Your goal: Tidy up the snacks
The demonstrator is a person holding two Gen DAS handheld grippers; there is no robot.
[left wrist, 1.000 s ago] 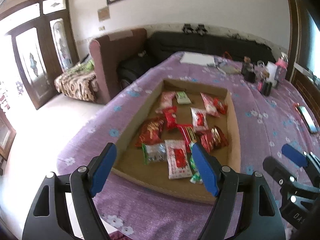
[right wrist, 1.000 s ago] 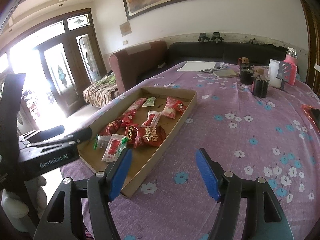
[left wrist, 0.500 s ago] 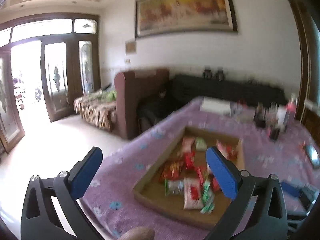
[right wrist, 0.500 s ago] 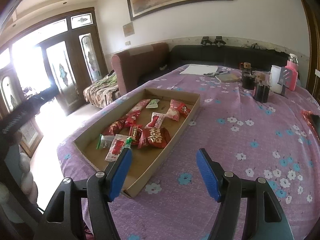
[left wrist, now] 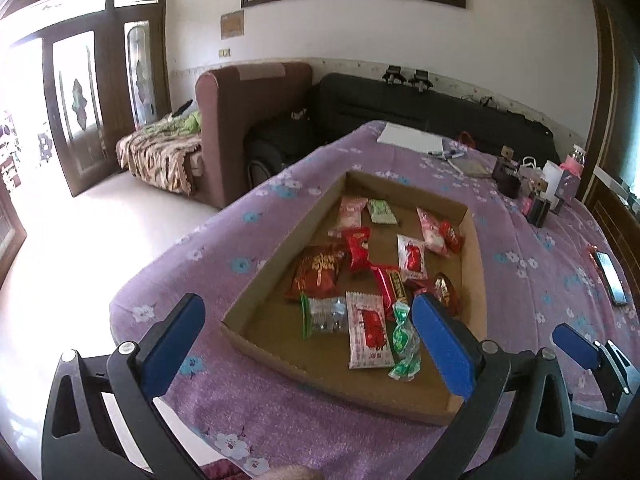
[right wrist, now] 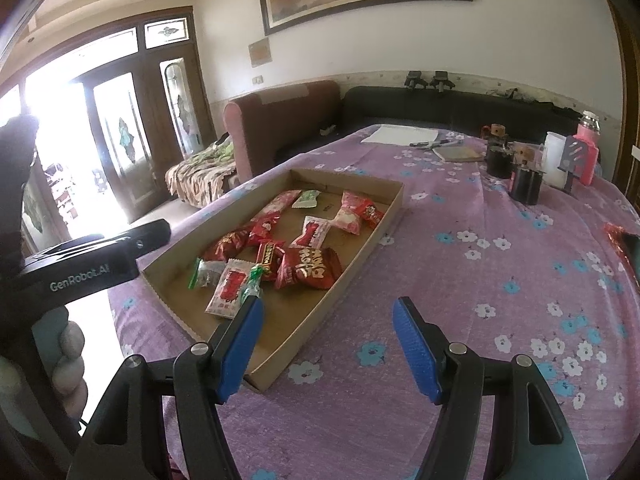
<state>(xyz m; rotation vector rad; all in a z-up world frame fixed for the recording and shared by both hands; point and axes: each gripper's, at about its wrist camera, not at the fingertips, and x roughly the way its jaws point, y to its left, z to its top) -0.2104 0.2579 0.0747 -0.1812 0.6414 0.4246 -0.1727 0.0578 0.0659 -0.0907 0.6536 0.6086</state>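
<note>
**Both grippers wide over the snack tray, nothing held**

Shallow cardboard tray sits on a tabletop covered in a purple flowered cloth. Snacks lie loose inside the tray, mostly toward its near half: a large red packet, a white-and-red sachet, a clear packet with green edge, a green twisted candy, a pale green packet at the far end, pink wrappers beside it.

Left gripper: fingers spread very wide, empty, hovering at the tray's near edge; nothing touches the blue pads.

Right gripper: fingers open, moderately apart, empty; it hangs above the tray's near right corner and the cloth beside it. Left finger overlaps the tray edge in view; contact cannot be told.

Far end of tabletop: white paper, dark jars, pink bottle. A phone lies at the right edge.
</note>
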